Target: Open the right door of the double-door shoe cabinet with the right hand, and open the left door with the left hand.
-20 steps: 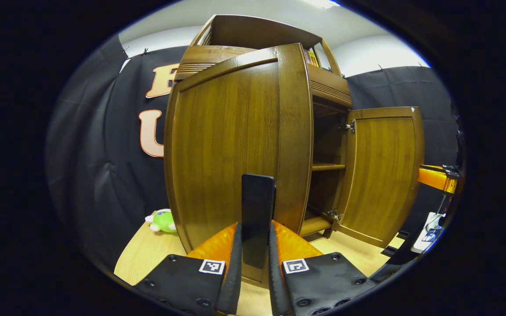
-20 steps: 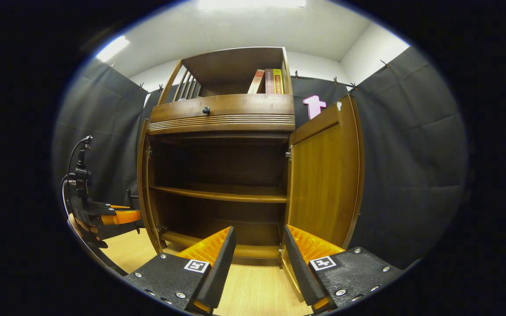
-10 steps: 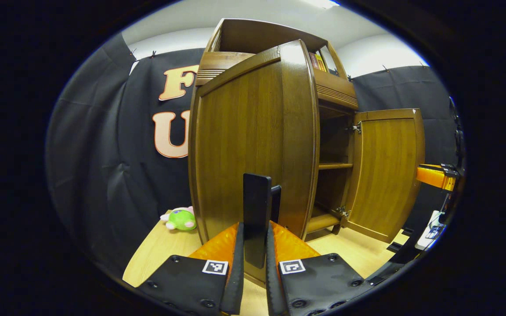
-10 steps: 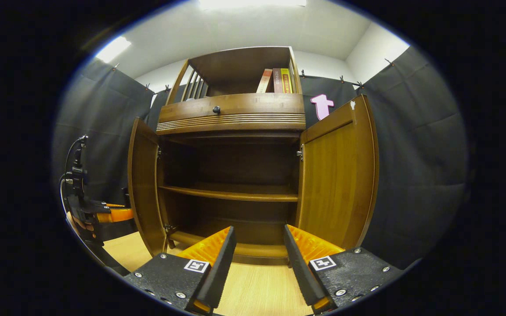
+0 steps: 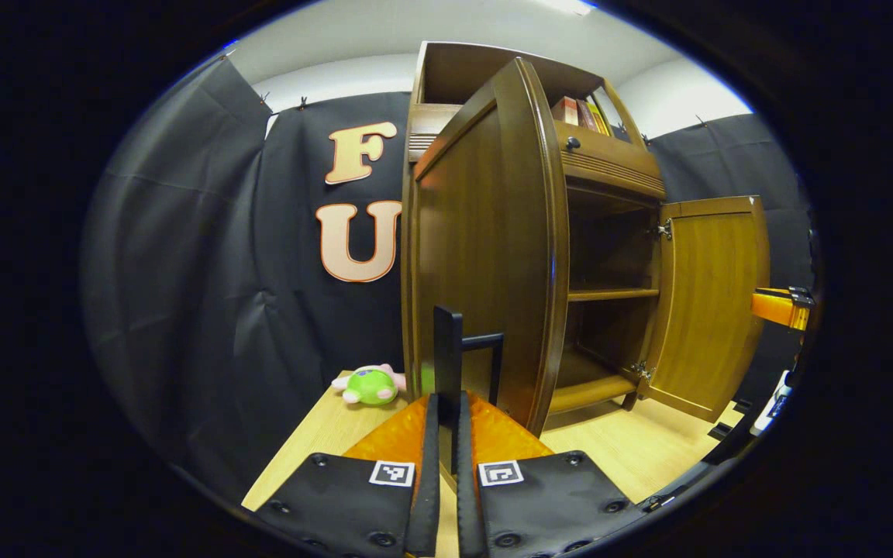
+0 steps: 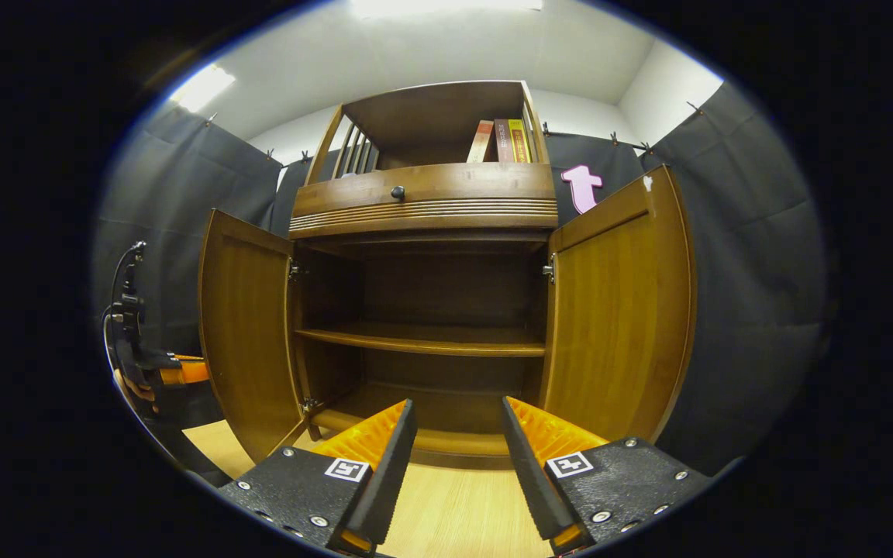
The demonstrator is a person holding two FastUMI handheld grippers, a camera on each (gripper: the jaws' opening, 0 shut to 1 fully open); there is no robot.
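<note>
The brown shoe cabinet (image 6: 423, 201) has both doors swung out. In the left gripper view the left door (image 5: 485, 240) is seen almost edge-on, and my left gripper (image 5: 445, 407) is shut on its black handle (image 5: 448, 353). The right door (image 5: 714, 294) stands wide open farther right. In the right gripper view the left door (image 6: 245, 333) and the right door (image 6: 617, 310) flank the dark inside with its shelf (image 6: 423, 341). My right gripper (image 6: 454, 422) is open, holds nothing, and sits back from the cabinet. The left gripper (image 6: 163, 372) and the hand holding it show beside the left door.
A green plush toy (image 5: 369, 385) lies on the wooden floor (image 5: 322, 442) left of the cabinet. Books (image 6: 505, 139) stand on the top shelf above a drawer with a dark knob (image 6: 398, 191). Black cloth walls close in on both sides.
The left gripper has pulled the left door further open by its handle, from partly open to nearly edge-on. The right gripper has stayed open and barely moved.
</note>
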